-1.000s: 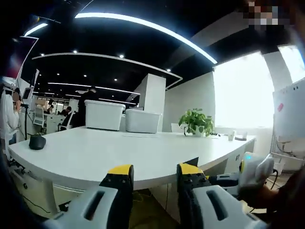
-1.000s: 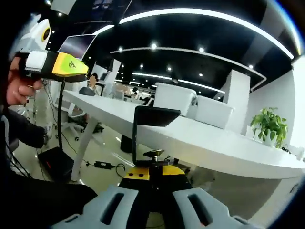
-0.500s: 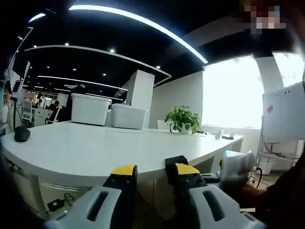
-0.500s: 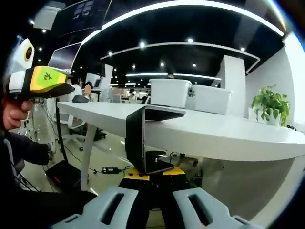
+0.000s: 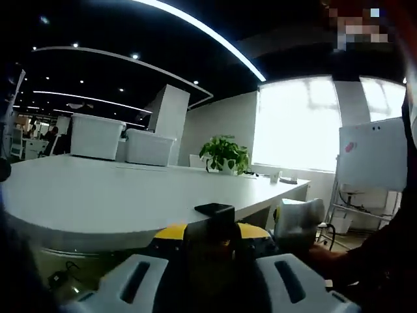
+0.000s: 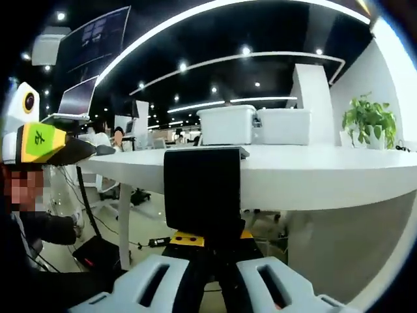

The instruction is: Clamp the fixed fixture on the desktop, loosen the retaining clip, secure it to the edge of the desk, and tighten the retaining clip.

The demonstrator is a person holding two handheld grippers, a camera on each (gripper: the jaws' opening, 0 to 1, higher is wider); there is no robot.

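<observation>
Now the right gripper (image 6: 210,240) has its jaws pinched on the bottom of a black clamp fixture (image 6: 202,190), whose flat top lip lies over the edge of the white desk (image 6: 313,175). From the left gripper view the same black clamp fixture (image 5: 212,225) stands in front of the left gripper (image 5: 212,242); whether those jaws grip it I cannot tell. 2 white storage bins (image 6: 254,125) and a potted plant (image 5: 225,155) sit farther back on the desk.

A black clamp (image 6: 202,190) sits on a white desk (image 6: 313,176); grey gripper (image 6: 210,246) has yellow tips; plant (image 6: 369,117) green.
</observation>
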